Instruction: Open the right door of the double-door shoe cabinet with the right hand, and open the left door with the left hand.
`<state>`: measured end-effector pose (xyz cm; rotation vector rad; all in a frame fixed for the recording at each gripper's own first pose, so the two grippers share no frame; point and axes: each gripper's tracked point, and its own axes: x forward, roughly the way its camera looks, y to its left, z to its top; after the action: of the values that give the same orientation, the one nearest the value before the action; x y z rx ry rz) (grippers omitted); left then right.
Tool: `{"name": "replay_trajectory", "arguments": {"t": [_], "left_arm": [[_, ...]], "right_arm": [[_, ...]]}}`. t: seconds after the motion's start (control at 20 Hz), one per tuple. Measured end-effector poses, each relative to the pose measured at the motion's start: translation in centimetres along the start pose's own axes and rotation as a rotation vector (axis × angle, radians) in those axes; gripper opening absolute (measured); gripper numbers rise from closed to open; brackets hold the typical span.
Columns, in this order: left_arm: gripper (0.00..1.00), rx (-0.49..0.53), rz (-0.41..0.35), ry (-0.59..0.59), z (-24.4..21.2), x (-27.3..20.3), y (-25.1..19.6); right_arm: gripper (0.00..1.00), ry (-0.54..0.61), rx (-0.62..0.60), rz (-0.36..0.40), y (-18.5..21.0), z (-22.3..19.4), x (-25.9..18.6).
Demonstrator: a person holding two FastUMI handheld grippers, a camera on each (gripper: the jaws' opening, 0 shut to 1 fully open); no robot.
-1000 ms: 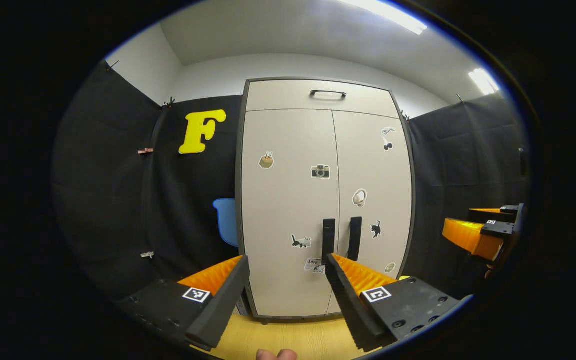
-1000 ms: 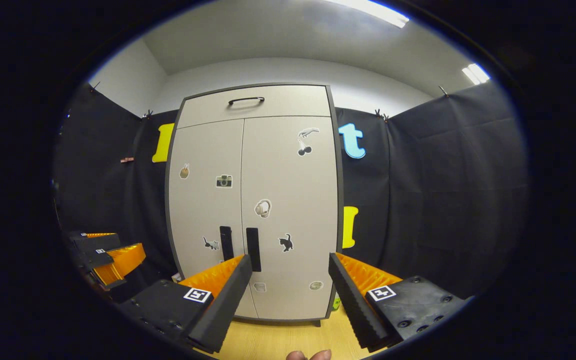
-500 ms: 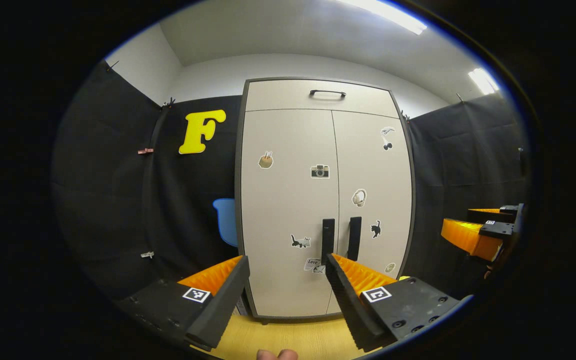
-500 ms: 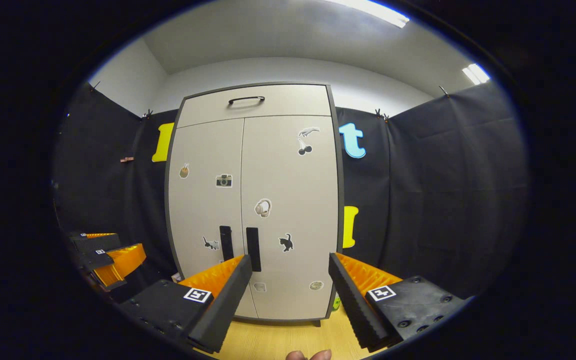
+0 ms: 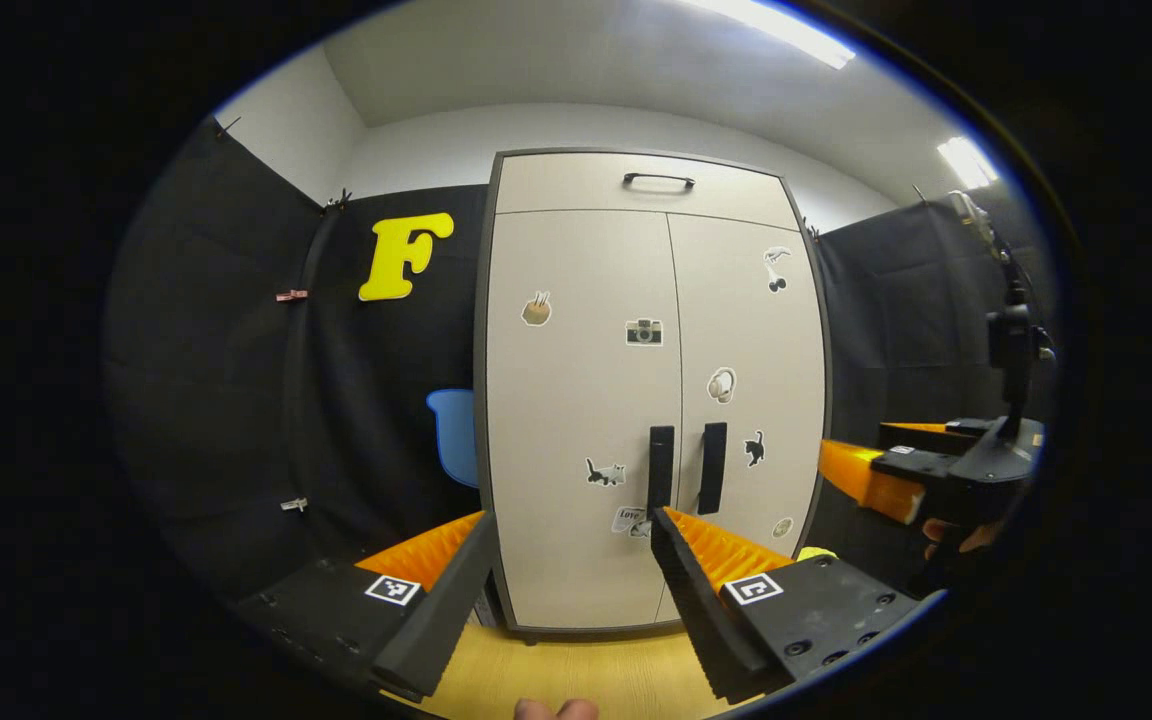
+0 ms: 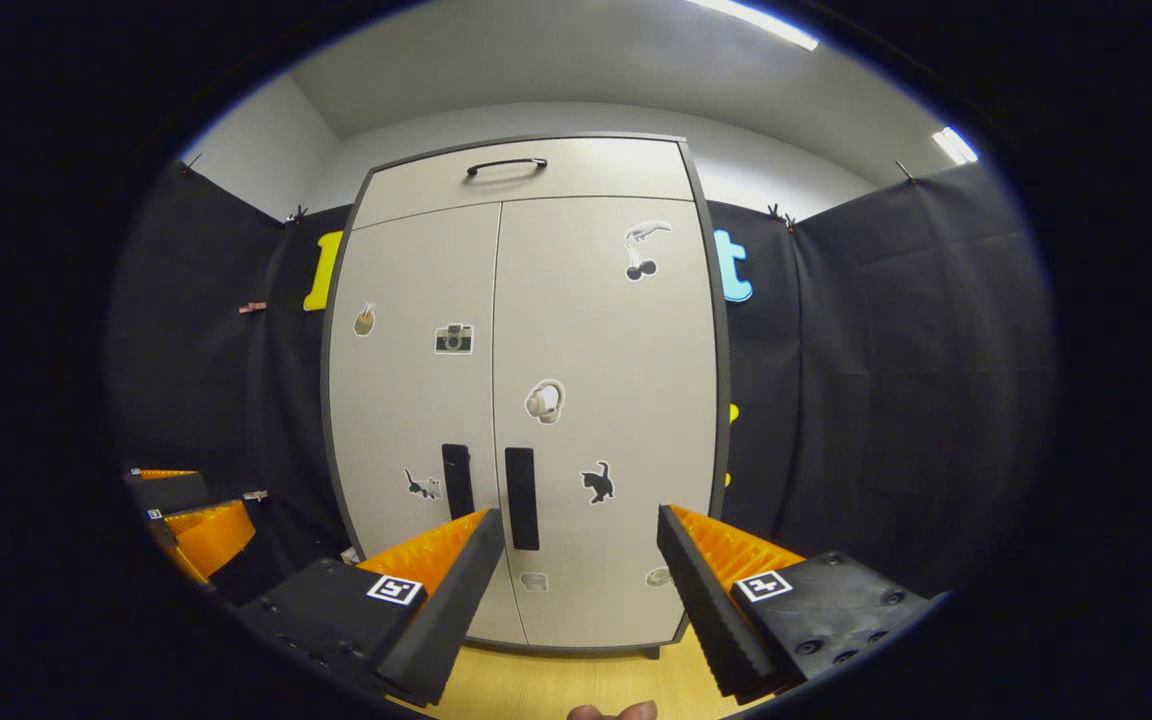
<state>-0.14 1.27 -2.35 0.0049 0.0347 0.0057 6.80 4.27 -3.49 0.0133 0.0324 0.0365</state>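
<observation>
A tall beige shoe cabinet [image 5: 576, 400] [image 6: 596, 330] stands ahead with both doors closed and stickers on them. Two black vertical handles flank the centre seam: the left door handle [image 5: 660, 467] [image 6: 456, 481] and the right door handle [image 5: 711, 467] [image 6: 521, 497]. My left gripper [image 5: 571, 540] is open, some way short of the doors, its right finger crossing the foot of the left handle. My right gripper [image 6: 576, 535] is open and nearer the cabinet, the right handle just above its left finger. The right gripper [image 5: 921, 475] shows at the right of the left gripper view. The left gripper [image 6: 191, 520] sits low left in the right gripper view.
A top drawer with a black handle [image 5: 658, 180] caps the cabinet. Black cloth walls close in on both sides. A light wooden floor [image 5: 576, 675] runs from the cabinet's base toward me. A blue chair [image 5: 454, 440] peeks out left of the cabinet.
The right gripper has moved forward toward the cabinet, which looks larger in its view. In the left gripper view it has come further into sight. The left gripper has barely moved.
</observation>
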Motion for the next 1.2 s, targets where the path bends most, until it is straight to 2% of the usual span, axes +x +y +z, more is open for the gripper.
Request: {"name": "replay_trajectory", "arguments": {"t": [0.25, 0.5, 0.75, 0.9, 1.0, 1.05, 1.1, 1.2], "left_arm": [[0.95, 0.009, 0.012, 0.009, -1.1, 0.0, 1.2], [0.95, 0.008, 0.008, 0.019, -1.9, 0.3, 1.7], [0.95, 0.003, 0.017, 0.022, -2.4, 0.6, 2.9], [0.95, 0.007, 0.018, 0.030, -2.8, 1.0, 3.4], [0.95, 0.008, 0.023, 0.034, -3.0, 1.1, 3.8], [0.95, 0.005, 0.026, 0.037, -3.2, 1.2, 4.0], [0.95, 0.001, 0.027, 0.039, -3.3, 1.3, 4.2], [0.95, -0.003, 0.033, 0.042, -3.5, 1.4, 4.6]], "right_arm": [[0.98, -0.006, -0.032, 0.030, 2.1, -1.5, 5.7], [0.98, 0.043, -0.018, -0.006, 2.6, -4.7, 11.5], [0.98, 0.068, 0.018, 0.005, 3.8, -6.4, 14.9], [0.92, 0.065, 0.012, 0.018, 4.6, -7.1, 16.4], [0.80, 0.071, 0.000, 0.025, 5.2, -7.6, 17.1], [0.78, 0.075, -0.011, 0.016, 5.1, -7.8, 17.4], [0.61, 0.081, -0.021, -0.001, 4.9, -8.1, 17.6], [0.40, 0.090, -0.032, -0.014, 5.1, -8.5, 17.6]]}}
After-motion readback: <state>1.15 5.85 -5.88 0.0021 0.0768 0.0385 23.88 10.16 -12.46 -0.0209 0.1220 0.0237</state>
